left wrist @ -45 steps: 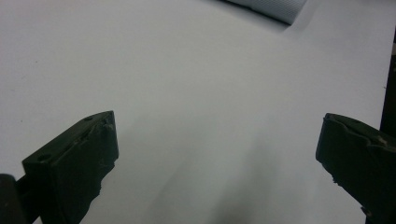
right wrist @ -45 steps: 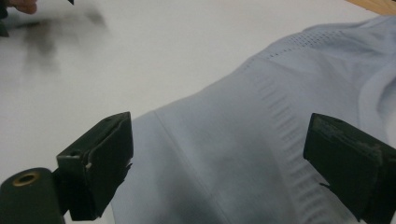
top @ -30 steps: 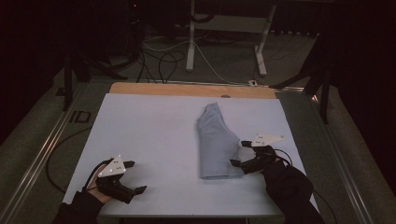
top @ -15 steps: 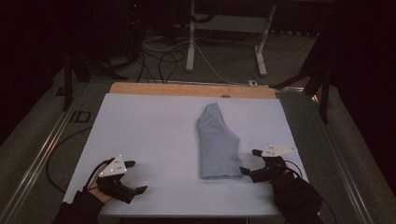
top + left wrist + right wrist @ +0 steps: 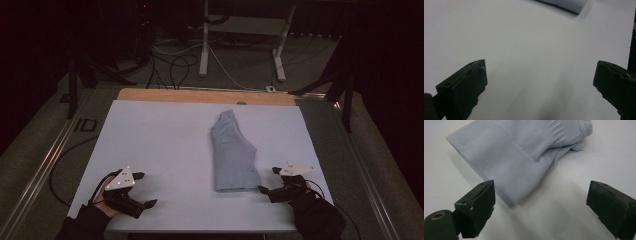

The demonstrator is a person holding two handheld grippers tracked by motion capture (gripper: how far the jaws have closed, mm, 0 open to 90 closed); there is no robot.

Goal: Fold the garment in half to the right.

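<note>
While its jaws stand wide apart and hold nothing, the right gripper sits just beside the near right corner of the folded pale-blue garment, whose ribbed hem lies just ahead of the jaws. The garment's long axis runs away from the person, narrowing to the far end. The left gripper, jaws likewise apart, rests well apart on the white surface.

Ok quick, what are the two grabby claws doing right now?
Left gripper: open, holding nothing, over the bare white table.
Right gripper: open, holding nothing, just beside the folded light blue garment.
</note>
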